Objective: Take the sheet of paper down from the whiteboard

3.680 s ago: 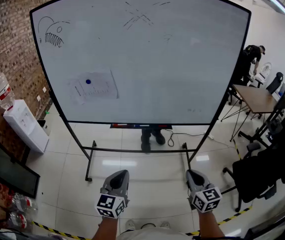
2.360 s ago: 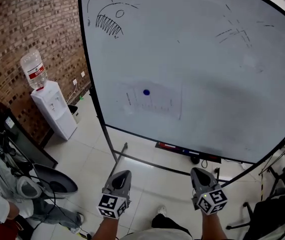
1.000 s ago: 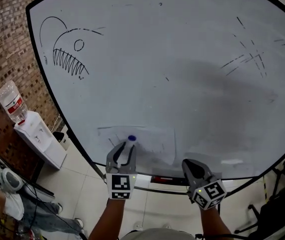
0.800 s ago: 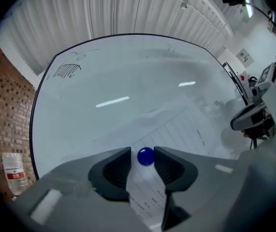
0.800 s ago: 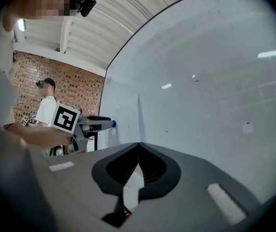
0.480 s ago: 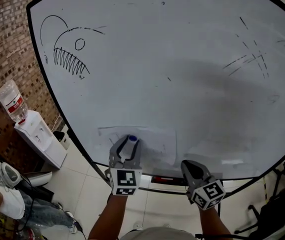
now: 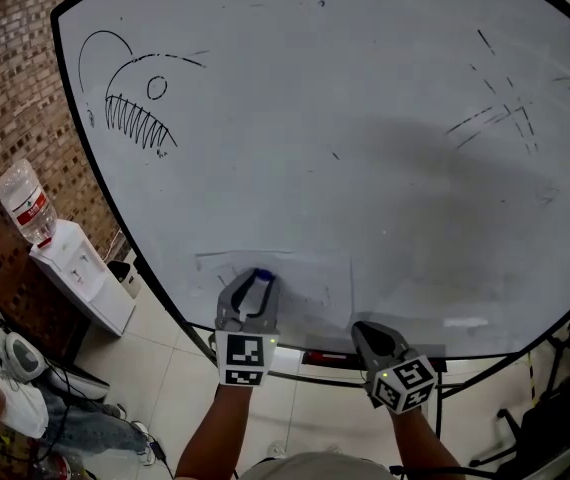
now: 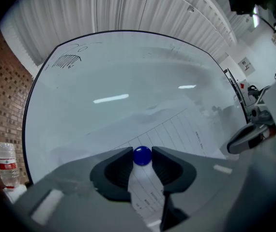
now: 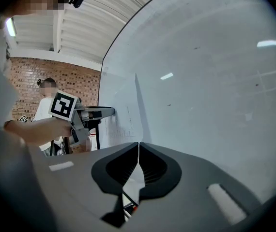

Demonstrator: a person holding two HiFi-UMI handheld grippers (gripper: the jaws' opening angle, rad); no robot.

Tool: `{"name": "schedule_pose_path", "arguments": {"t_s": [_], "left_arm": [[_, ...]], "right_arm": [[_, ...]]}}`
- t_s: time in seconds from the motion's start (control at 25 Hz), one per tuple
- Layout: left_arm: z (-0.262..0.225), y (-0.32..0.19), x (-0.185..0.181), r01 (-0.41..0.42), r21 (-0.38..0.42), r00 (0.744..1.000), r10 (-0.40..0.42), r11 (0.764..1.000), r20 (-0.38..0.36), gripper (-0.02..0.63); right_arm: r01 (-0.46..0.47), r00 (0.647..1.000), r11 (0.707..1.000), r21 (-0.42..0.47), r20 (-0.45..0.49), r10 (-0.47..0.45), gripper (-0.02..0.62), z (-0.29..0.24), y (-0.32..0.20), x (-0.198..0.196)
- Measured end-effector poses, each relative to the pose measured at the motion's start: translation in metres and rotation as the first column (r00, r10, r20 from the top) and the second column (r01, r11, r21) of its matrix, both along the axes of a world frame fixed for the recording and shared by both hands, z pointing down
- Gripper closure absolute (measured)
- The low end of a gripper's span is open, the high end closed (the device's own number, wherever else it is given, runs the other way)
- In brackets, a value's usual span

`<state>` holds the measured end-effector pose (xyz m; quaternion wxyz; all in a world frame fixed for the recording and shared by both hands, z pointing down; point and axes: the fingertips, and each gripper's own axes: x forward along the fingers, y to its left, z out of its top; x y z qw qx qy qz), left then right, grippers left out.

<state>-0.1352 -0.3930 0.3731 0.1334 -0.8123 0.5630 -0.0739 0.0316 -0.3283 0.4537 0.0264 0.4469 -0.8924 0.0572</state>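
Whiteboard [image 7: 365, 118]: left claw [image 7: 253, 284] just tightened on blue magnet [image 8: 142, 155] pinning paper [image 7: 315, 288]; right claw [image 7: 358, 328] closed.

Whiteboard [image 7: 365, 118], sheet of paper [image 7: 315, 288] low on it, 1 blue magnet [image 7: 262, 274]

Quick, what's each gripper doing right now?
Left gripper: jaws just closed in, gripping the blue magnet.
Right gripper: jaws shut, empty.

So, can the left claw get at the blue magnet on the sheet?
Probably yes: the left claw has just been closing, and the blue magnet already sits between its jaws, seemingly touched on both sides. Nothing blocks it.
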Motion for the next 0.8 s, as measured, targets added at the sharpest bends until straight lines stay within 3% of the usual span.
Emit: {"name": "schedule_pose_path", "arguments": {"t_s": [0.16, 0.44, 0.48, 0.56, 0.8], "left_arm": [[0.000, 0.000, 0.000, -0.005, 0.001, 1.000, 0.005, 1.000, -0.005, 0.477], [0.000, 0.000, 0.001, -0.013, 0.002, 1.000, 0.013, 1.000, -0.009, 0.477], [0.000, 0.000, 0.001, -0.013, 0.001, 1.000, 0.013, 1.000, -0.008, 0.477], [0.001, 0.001, 0.001, -0.016, 0.000, 1.000, 0.016, 1.000, -0.008, 0.477], [0.001, 0.000, -0.001, -0.029, -0.008, 0.999, 0.029, 1.000, -0.035, 0.479]], "right_arm": [[0.048, 0.999, 0.997, -0.053, 0.020, -0.047, 0.469, 0.013, -0.005, -0.017], [0.047, 0.997, 0.994, -0.094, 0.069, -0.041, 0.454, 0.018, -0.021, -0.028], [0.042, 0.997, 0.995, -0.094, 0.073, -0.035, 0.471, 0.018, -0.022, -0.028], [0.018, 0.998, 0.996, -0.086, 0.062, -0.012, 0.583, 0.017, -0.023, -0.026], [0.011, 0.998, 0.998, -0.064, 0.066, -0.007, 0.588, 0.012, -0.022, -0.022]]}}
